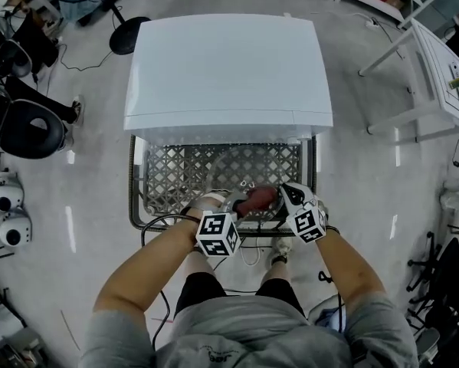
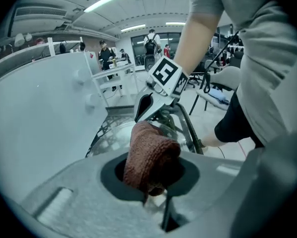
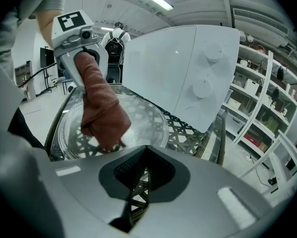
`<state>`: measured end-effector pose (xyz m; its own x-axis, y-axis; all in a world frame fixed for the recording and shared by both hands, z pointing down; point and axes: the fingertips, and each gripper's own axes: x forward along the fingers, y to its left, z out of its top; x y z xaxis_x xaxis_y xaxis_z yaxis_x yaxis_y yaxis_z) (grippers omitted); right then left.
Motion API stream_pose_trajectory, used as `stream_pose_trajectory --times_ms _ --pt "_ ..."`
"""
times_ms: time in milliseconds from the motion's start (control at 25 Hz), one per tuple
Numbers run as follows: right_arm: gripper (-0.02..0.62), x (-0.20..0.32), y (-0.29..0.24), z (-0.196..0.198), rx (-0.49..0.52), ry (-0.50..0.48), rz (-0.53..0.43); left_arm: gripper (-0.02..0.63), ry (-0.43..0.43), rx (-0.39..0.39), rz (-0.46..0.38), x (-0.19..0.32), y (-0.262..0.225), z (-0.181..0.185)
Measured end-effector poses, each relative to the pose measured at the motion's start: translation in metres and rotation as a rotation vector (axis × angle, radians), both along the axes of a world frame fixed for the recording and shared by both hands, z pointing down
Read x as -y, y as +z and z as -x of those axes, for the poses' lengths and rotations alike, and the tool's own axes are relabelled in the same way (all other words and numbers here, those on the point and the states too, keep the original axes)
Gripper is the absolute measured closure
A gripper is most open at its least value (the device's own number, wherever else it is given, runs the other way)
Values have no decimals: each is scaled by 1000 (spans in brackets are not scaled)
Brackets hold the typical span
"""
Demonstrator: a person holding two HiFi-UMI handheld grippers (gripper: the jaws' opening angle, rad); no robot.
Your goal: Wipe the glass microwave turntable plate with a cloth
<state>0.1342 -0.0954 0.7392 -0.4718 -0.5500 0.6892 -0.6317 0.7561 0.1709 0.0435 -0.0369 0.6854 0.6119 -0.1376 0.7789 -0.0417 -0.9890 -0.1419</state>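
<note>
The round glass turntable plate (image 1: pixel 237 167) lies flat on a lattice table top (image 1: pixel 166 176) in front of a white microwave (image 1: pixel 225 67). My left gripper (image 1: pixel 239 204) is shut on a reddish-brown cloth (image 1: pixel 257 199). In the right gripper view the cloth (image 3: pixel 101 108) hangs from the left gripper (image 3: pixel 86 58) and its bunched end presses on the plate (image 3: pixel 138 118). My right gripper (image 1: pixel 287 195) sits at the plate's near right rim, jaws closed to a thin slit. Whether they touch the rim is hidden. The left gripper view shows the cloth (image 2: pixel 150 152) between its jaws.
The table's dark metal frame (image 1: pixel 132 198) rims the lattice. Black chairs (image 1: pixel 26 125) and camera domes (image 1: pixel 7 213) stand at left, white shelving (image 1: pixel 436 75) at right. Cables trail on the floor (image 1: pixel 248 255). People stand far off in the left gripper view (image 2: pixel 150 43).
</note>
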Motion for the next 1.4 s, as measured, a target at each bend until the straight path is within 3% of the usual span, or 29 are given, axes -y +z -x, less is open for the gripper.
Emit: stream_pose_trajectory --times_ms 320,600,880,1400 --pt "591 0 -1 1 26 -7 14 549 119 -23 -1 -27 24 -76" --pt "591 0 -3 0 46 -1 5 551 74 50 43 -25 53 -81" --pt "589 -1 -1 -1 27 -18 -4 551 72 108 67 -25 57 -46" --pt "589 0 0 -1 -2 -29 -3 551 -27 171 116 -24 53 72"
